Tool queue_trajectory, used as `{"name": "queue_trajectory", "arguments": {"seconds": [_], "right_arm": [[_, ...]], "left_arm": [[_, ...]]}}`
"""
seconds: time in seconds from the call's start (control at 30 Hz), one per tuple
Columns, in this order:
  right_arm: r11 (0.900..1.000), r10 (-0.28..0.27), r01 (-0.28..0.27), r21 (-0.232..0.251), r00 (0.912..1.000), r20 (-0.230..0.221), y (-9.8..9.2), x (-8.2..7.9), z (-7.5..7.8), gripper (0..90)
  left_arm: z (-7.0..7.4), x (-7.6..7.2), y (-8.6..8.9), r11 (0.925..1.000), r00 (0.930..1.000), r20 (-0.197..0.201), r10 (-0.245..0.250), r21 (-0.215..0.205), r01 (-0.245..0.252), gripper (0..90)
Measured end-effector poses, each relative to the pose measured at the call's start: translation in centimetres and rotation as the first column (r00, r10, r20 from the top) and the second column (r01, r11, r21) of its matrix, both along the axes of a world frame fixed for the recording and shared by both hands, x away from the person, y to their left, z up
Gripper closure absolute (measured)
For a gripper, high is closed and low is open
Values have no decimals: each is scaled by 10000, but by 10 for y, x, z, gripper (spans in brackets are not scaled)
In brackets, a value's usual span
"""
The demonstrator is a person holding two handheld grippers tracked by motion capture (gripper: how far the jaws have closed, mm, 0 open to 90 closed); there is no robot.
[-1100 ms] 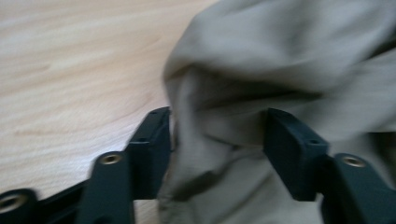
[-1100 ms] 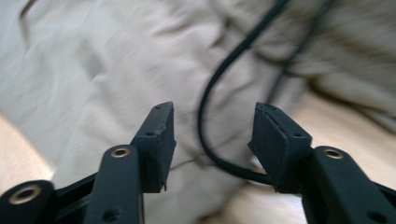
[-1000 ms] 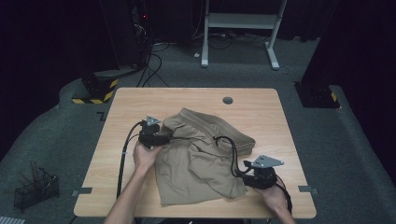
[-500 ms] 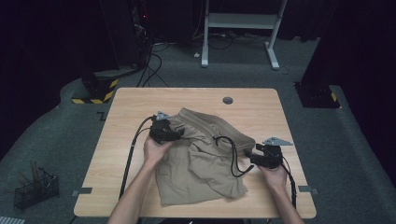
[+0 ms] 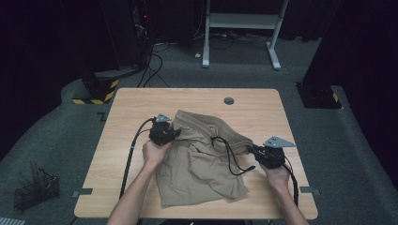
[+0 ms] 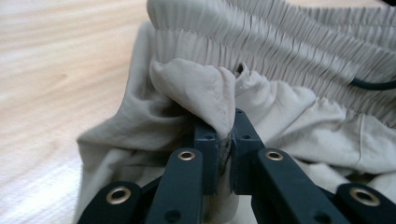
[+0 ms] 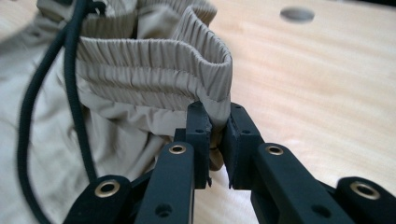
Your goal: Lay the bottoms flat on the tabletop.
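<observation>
Looking down from the high view, a pair of khaki shorts [image 5: 202, 164] lies crumpled across the middle of the pale wooden worktop [image 5: 131, 112], its gathered waistband turned toward the far edge. The left tongs [image 5: 174, 134] sit at the near-left end of that waistband, the right tongs [image 5: 249, 149] at its right end, each held by a bare hand coming in from the near edge. A black cable [image 5: 230, 159] loops over the cloth between them, and a round grommet [image 5: 229, 100] sits in the worktop beyond the shorts. A wire basket [image 5: 35, 190] stands on the floor at the left.

In the left gripper view, the left tongs [image 6: 226, 140] have just been closing and are now clamped on a fold of the shorts [image 6: 196, 88] just below the ribbed waistband [image 6: 280, 32]; cloth is pinched between the pads, with bare worktop [image 6: 56, 70] to the left.

In the right gripper view, the right tongs [image 7: 219, 126] have likewise just been closing and now pinch the end of the elastic waistband [image 7: 154, 65], where it bends back on itself. The cable [image 7: 74, 70] hangs across the cloth on the left, and the grommet [image 7: 297, 14] shows far off on the worktop [image 7: 317, 84].
</observation>
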State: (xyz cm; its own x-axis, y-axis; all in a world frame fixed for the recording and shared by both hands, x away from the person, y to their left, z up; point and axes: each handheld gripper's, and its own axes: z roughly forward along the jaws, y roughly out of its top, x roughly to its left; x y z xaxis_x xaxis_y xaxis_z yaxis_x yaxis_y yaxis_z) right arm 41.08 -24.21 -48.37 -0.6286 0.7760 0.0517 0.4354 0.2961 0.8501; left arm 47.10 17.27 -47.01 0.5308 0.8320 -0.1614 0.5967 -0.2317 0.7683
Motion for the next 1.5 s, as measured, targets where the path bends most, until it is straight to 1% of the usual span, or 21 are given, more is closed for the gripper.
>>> {"name": "queue_trajectory", "arguments": {"seconds": [0.1, 0.2, 0.3, 0.33, 0.4, 0.47, 0.53, 0.6, 0.67, 0.7, 0.8, 0.83, 0.9, 1.0, 1.03, 1.07, 1.1, 1.13, 1.3, 1.37, 1.5], "right_arm": [[9983, -405, 396, 438, 9990, 189, -5, 9, 15, 817], [9893, -1032, 1008, 1051, 9945, 176, -11, 25, 29, 816], [9776, -1624, 1654, 1303, 9862, -330, -12, 50, 34, 814], [9746, -1848, 1901, 1183, 9813, -544, -9, 60, 32, 813], [9711, -2237, 2299, 633, 9703, -923, 1, 81, 23, 809], [9620, -2709, 2731, 35, 9557, -1154, 11, 98, 10, 798], [9541, -2980, 2990, -155, 9432, -1466, 17, 110, -5, 769], [9479, -3168, 3169, -324, 9269, -2014, 19, 116, -19, 684], [9388, -3423, 3408, -506, 9063, -2479, 16, 117, -27, 578], [9368, -3455, 3477, -394, 9012, -2616, 14, 114, -26, 560], [9389, -3365, 3441, 76, 9225, -1893, 6, 96, -14, 526], [9452, -3199, 3263, 97, 9318, -1717, 5, 90, -8, 522], [9710, -2369, 2392, -4, 9614, -1400, 12, 73, 2, 520], [9925, -1196, 1151, -423, 9846, -1277, 32, 55, 7, 519], [9958, -824, 765, -512, 9884, -1274, 42, 50, 7, 519], [9972, -467, 390, -635, 9910, -1256, 51, 47, 6, 517], [9972, -467, 390, -635, 9910, -1256, 51, 47, 6, 517], [9941, 213, -360, -1021, 9897, -1415, 79, 43, 2, 503], [9799, 979, -1252, -1553, 9802, -1723, 117, 41, -11, 479], [9746, 926, -1269, -1846, 9786, -1838, 126, 43, -18, 566], [9587, 1126, -1574, -2369, 9749, -1920, 129, 45, -24, 863]], "left_arm": [[7, 3, 6, 9989, 9993, 83, 366, -302, -364, 844], [7, 8, 15, 9935, 9960, -134, 888, -706, -895, 845], [2, 16, 22, 9824, 9865, -396, 1588, -937, -1619, 841], [-1, 20, 22, 9797, 9832, -468, 1766, -878, -1801, 838], [-6, 27, 18, 9788, 9782, -514, 2014, -273, -2030, 829], [-12, 33, 14, 9729, 9718, -459, 2313, 92, -2311, 798], [-16, 37, 16, 9614, 9599, -532, 2751, 72, -2751, 741], [-18, 40, 19, 9540, 9515, -721, 2992, 10, -2999, 627], [-17, 37, 21, 9528, 9511, -556, 3037, 190, -3031, 533], [-15, 33, 22, 9538, 9534, -345, 2998, 288, -2989, 497], [-7, 19, 22, 9600, 9613, 242, 2744, 511, -2753, 427], [-4, 14, 21, 9627, 9651, 385, 2591, 703, -2613, 405], [-2, 4, 17, 9677, 9728, 669, 2218, 1072, -2280, 393], [-6, -9, 8, 9743, 9818, 823, 1710, 1341, -1810, 392], [-9, -12, 5, 9755, 9848, 773, 1554, 1450, -1653, 391], [-12, -15, 2, 9753, 9869, 714, 1448, 1580, -1545, 390], [-12, -15, 2, 9753, 9869, 714, 1448, 1580, -1545, 389], [-21, -20, -5, 9767, 9917, 453, 1205, 1730, -1266, 385], [-37, -30, -15, 9755, 9954, 192, 938, 1980, -957, 375], [-43, -32, -16, 9759, 9948, 122, 1011, 1932, -1015, 373], [-52, -32, -11, 9782, 9926, 254, 1185, 1689, -1211, 365]]}}
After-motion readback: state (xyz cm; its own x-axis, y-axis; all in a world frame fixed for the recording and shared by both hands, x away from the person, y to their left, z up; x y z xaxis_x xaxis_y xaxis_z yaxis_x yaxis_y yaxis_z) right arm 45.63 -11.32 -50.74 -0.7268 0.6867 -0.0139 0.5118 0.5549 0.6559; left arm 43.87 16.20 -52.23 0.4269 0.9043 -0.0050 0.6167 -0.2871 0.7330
